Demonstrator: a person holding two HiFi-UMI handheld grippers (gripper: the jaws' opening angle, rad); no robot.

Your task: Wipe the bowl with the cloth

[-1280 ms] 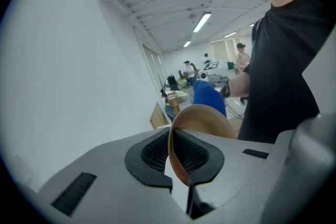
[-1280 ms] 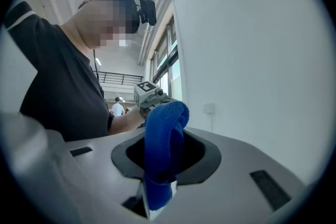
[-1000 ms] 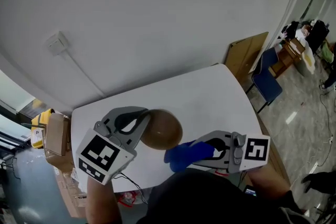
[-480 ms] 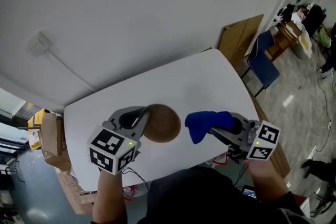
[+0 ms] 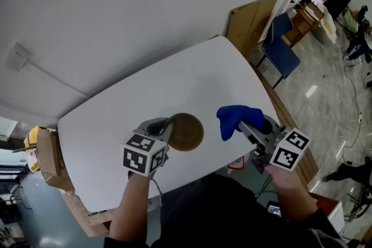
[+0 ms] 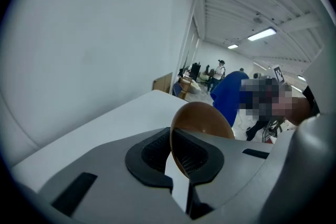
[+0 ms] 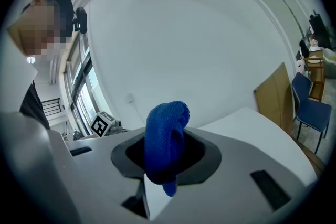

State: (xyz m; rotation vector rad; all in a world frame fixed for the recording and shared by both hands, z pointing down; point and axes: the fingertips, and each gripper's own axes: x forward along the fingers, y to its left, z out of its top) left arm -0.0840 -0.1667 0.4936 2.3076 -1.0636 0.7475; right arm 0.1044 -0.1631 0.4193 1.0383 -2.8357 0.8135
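A brown bowl (image 5: pixel 186 131) hangs above the white table (image 5: pixel 133 107), turned on its side. My left gripper (image 5: pixel 167 127) is shut on the bowl's rim (image 6: pixel 171 140), which runs as a thin edge between the two dark pads. A bunched blue cloth (image 5: pixel 236 118) sticks out of my right gripper (image 5: pixel 251 123), which is shut on it a short way to the right of the bowl. In the right gripper view the cloth (image 7: pixel 165 143) fills the gap between the pads. From the left gripper view the cloth (image 6: pixel 230 98) shows behind the bowl (image 6: pixel 203 117). Cloth and bowl are apart.
The table's right edge (image 5: pixel 273 103) borders a floor with a blue chair (image 5: pixel 283 55) and a leaning wooden board (image 5: pixel 250 20). Cardboard boxes (image 5: pixel 46 154) stand off the table's left end. A wall (image 5: pixel 116 9) runs behind the table.
Both grippers have risen and drawn back toward the table's front edge. The right gripper swung the blue cloth up from below the bowl to its right side.
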